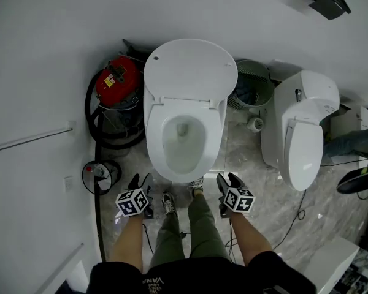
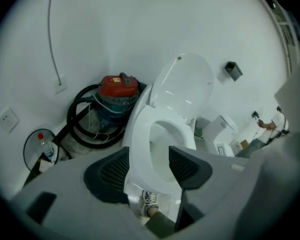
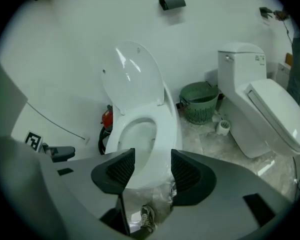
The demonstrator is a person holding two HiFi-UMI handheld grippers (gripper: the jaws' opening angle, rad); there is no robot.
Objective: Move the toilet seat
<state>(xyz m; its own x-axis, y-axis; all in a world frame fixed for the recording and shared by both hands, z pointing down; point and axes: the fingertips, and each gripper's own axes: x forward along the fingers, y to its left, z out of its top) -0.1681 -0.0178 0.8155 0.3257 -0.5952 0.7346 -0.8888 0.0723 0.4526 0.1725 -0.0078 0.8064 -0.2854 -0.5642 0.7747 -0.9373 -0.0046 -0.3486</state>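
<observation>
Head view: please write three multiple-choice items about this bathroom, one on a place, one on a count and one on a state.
1. Where is the red vacuum cleaner?
A. left of the open toilet
B. between the toilets
C. behind the person
2. How many toilets show?
A. one
B. two
C. three
3. The open toilet's lid is:
A. raised
B. shut
C. missing

1 A: it stands at that toilet's left side.
2 B: a second toilet, shut, stands at the right.
3 A: the lid leans back above the seat.
</observation>
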